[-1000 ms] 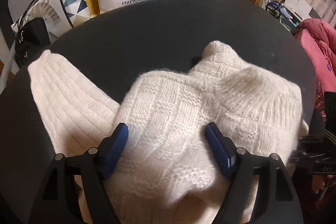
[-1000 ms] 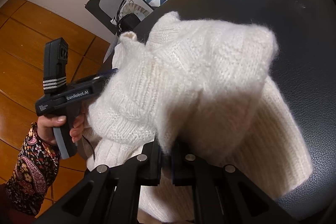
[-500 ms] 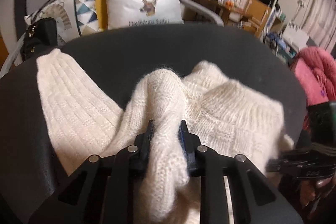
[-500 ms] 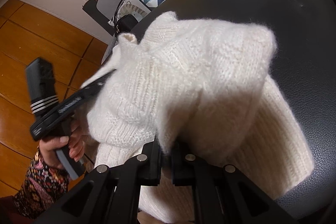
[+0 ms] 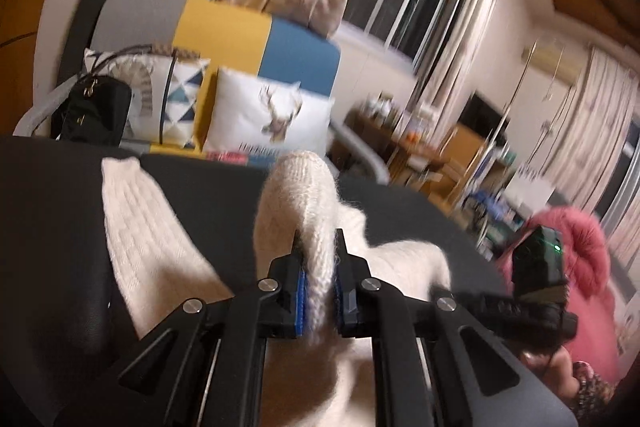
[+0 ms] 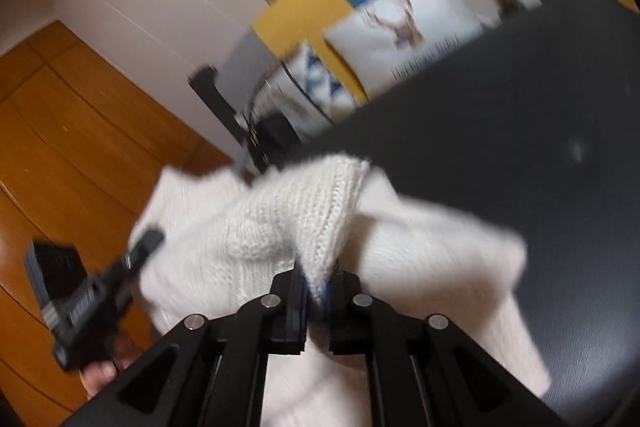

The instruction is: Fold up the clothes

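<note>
dark round table (image 5: 216, 195), cream knit sweater (image 5: 140, 227) lying on it

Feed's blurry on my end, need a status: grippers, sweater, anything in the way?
Left gripper shut on white sweater. Right gripper shut on it too. Sweater bunched on the dark table. Nothing blocking.

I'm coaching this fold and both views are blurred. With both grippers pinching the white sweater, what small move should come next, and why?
Probably carry the lifted edge forward over the part lying flat, then lower it. The left gripper and right gripper are each shut on a raised ridge of the white sweater, while the rest of it rests on the dark table, so the fold looks only half made.
</note>
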